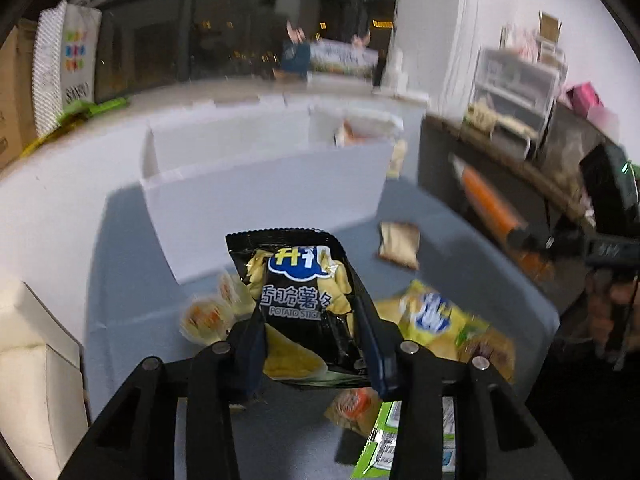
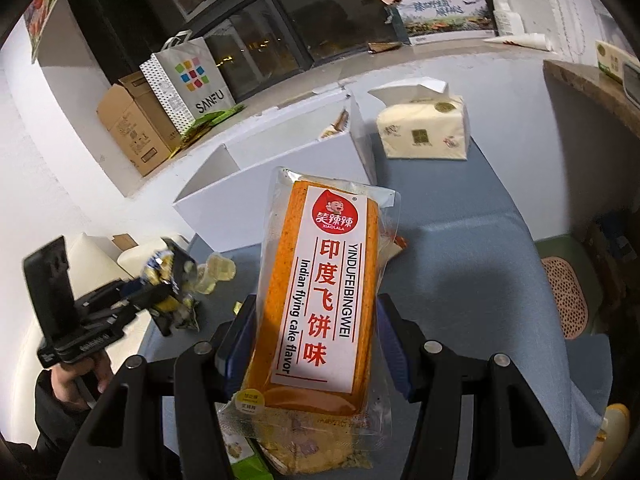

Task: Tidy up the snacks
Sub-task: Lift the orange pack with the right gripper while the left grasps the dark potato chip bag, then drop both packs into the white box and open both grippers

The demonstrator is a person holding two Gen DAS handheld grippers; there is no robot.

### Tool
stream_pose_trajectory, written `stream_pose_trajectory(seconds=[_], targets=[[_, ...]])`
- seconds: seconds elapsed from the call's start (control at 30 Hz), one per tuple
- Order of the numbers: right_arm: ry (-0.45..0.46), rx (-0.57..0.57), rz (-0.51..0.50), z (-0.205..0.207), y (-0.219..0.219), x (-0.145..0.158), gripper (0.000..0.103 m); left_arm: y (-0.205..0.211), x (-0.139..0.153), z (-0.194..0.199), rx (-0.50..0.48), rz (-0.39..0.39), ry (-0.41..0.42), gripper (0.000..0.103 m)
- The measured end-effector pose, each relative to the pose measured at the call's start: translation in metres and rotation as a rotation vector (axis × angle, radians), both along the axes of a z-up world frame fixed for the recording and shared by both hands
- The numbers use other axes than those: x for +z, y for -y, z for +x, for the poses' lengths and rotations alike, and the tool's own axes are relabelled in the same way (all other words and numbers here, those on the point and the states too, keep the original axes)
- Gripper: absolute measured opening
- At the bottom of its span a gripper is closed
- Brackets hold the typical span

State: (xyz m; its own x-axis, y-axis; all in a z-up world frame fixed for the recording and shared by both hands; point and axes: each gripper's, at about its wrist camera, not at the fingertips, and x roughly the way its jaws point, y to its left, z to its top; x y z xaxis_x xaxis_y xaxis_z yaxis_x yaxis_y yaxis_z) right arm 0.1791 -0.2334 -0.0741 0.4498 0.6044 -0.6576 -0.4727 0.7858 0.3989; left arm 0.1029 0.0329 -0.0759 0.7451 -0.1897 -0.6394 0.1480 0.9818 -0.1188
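In my left hand I am gripping the left gripper (image 1: 316, 344), and its two fingers are clenching the lower half of a black potato stick bag (image 1: 298, 300) from either side. The bag is standing almost upright between the pads, its long axis running away from me, its crimped top edge pointing toward the white divided box (image 1: 256, 200) that is sitting on the grey table (image 1: 132, 280). It is hanging above the table, with small round wrapped snacks (image 1: 208, 316) lying just left of it and a yellow snack bag (image 1: 432, 316) lying to its right. Further right, my right gripper (image 2: 316, 344) is squeezing an orange flying cake pack (image 2: 320, 292) near its bottom end. That pack is lying lengthwise along the fingers, its sealed top pointing ahead at the same white box, label facing up. A tissue pack (image 2: 424, 128) is resting beside the box on the right.
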Motion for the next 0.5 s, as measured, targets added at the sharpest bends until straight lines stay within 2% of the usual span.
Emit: stream_pose_trajectory(seconds=[0.17, 0.33, 0.43, 0.5], targets=[[0.041, 0.049, 0.007, 0.011, -0.02, 0.022, 0.061, -0.022, 0.038, -0.003, 0.075, -0.09, 0.12, 0.045], [0.113, 0.113, -0.02, 0.039, -0.057, 0.059, 0.061, -0.042, 0.071, 0.026, 0.143, -0.109, 0.192, 0.045], [0.11, 0.138, -0.004, 0.072, -0.081, 0.078, 0.061, -0.052, 0.086, 0.061, 0.152, -0.119, 0.184, 0.045], [0.088, 0.136, 0.003, 0.1, -0.1, 0.084, 0.061, -0.057, 0.09, 0.082, 0.167, -0.087, 0.171, 0.045]])
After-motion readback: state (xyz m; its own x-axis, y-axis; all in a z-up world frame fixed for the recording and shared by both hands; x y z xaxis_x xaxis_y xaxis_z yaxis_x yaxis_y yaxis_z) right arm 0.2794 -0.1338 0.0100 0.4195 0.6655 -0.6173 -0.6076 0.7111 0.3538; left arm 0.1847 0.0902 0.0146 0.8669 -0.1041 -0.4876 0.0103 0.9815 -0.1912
